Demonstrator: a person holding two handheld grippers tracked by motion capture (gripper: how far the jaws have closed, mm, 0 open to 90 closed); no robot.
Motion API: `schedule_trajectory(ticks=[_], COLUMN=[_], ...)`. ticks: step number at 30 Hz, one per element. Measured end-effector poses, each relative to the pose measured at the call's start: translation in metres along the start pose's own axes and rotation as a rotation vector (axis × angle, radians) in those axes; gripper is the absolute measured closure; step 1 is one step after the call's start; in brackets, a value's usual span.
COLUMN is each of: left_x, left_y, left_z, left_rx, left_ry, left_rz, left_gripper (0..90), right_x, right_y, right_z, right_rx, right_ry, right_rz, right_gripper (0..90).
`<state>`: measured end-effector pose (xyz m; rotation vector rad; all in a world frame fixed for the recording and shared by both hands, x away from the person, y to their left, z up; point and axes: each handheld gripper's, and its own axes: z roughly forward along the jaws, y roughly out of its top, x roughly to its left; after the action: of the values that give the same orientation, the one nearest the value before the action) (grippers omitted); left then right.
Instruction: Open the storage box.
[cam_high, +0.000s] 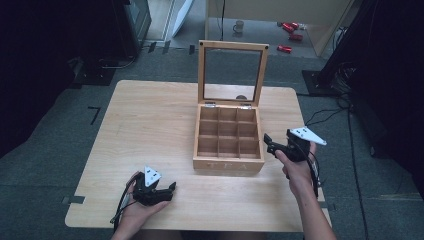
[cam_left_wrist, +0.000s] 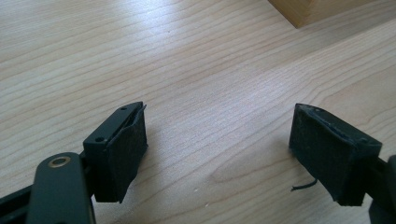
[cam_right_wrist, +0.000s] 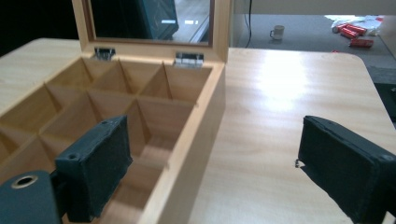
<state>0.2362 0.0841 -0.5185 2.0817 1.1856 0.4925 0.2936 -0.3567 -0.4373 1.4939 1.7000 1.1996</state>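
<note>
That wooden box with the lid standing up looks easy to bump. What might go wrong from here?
1. The right tool is open right beside the tea box; in the right gripper view one pad sits over the box wall, so a careless move may shove the box.
2. The glass-paned lid stands upright on two small hinges; a knock might slam it shut.

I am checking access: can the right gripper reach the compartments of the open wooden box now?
Probably yes: the lid stands upright, the right gripper is open beside the wooden box, nothing between.
</note>
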Motion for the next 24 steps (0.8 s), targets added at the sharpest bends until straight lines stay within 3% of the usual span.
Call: schedule_trajectory(ticks=[24], left_x=[0.000], left_y=[0.000], left_z=[0.000], left_rx=[0.004], left_ry=[-0.001], left_rz=[0.006], left_gripper=[18.6], right_x=[-0.019], right_y=[-0.082], right_z=[-0.061], right_rx=[0.074], right_ry=[-0.033], right_rz=[0.032], right_gripper=[9.0])
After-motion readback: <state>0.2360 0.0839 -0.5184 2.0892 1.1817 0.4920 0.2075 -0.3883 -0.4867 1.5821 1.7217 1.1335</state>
